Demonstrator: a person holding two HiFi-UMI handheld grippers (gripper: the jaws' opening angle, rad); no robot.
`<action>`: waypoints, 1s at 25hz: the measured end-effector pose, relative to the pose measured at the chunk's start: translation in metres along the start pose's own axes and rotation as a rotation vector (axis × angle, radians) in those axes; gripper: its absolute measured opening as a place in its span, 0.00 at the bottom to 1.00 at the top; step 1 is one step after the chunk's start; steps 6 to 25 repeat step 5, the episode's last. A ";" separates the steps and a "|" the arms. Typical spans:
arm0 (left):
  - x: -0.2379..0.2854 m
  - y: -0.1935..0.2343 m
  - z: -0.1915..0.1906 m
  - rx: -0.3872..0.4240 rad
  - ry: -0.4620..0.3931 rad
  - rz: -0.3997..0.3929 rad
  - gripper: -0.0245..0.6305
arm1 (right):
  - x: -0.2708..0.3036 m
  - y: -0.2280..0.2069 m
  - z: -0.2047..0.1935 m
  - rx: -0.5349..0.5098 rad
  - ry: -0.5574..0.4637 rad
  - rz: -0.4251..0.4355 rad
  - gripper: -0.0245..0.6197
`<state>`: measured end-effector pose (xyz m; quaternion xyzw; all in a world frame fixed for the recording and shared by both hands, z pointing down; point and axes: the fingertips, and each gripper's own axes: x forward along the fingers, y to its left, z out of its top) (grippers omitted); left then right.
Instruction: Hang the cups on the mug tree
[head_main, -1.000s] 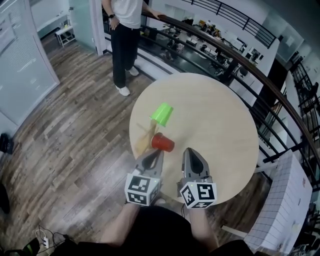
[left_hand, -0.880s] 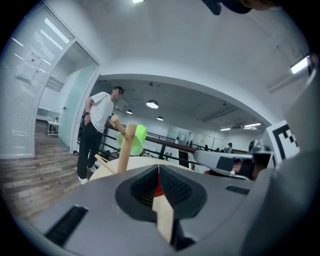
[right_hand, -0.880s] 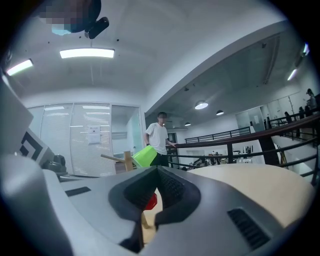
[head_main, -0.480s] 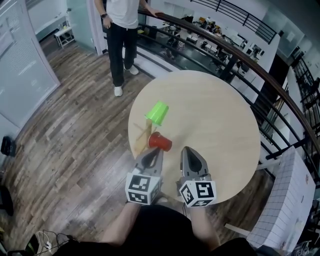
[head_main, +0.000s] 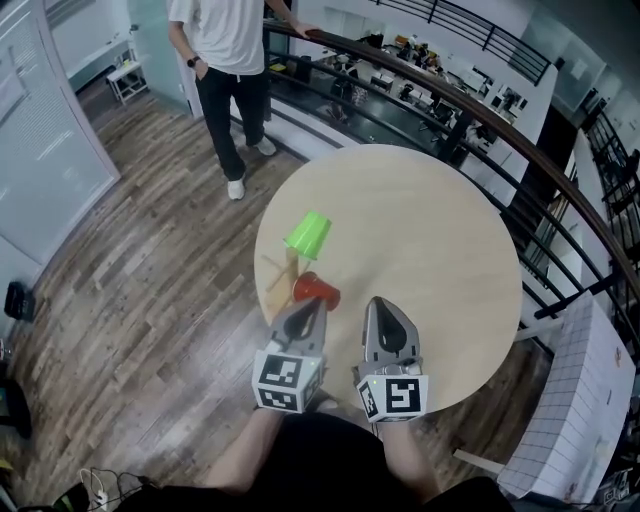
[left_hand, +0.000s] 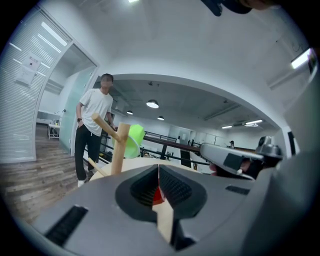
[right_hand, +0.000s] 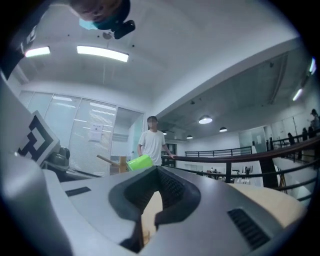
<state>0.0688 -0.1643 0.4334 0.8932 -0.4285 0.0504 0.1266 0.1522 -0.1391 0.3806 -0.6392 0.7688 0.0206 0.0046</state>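
Cups both hang on the mug tree (head_main: 288, 270) by the table's (head_main: 430, 250) left edge: the green cup (head_main: 307, 233) on an upper peg, the red cup (head_main: 316, 291) lower, toward the near edge. Hanging looks finished, so the next move calls only for drawing away. Shut and empty, the left gripper (head_main: 312, 306) and right gripper (head_main: 381, 304) sit at the near edge. Compared with a second ago, nothing on the table has moved; only the bystander (head_main: 225, 60) beyond it has shifted.

The round light-wood table (head_main: 420, 230) stands on plank floor (head_main: 130, 260). A wooden mug tree (head_main: 290, 264) stands near the table's left edge.
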 end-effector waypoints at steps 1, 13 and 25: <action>0.001 -0.002 0.002 0.007 -0.007 0.004 0.06 | -0.001 -0.001 0.004 -0.019 -0.014 -0.001 0.05; 0.003 -0.006 0.012 0.034 -0.039 0.017 0.06 | 0.001 -0.007 0.005 -0.006 -0.021 0.000 0.05; 0.003 -0.006 0.012 0.034 -0.039 0.017 0.06 | 0.001 -0.007 0.005 -0.006 -0.021 0.000 0.05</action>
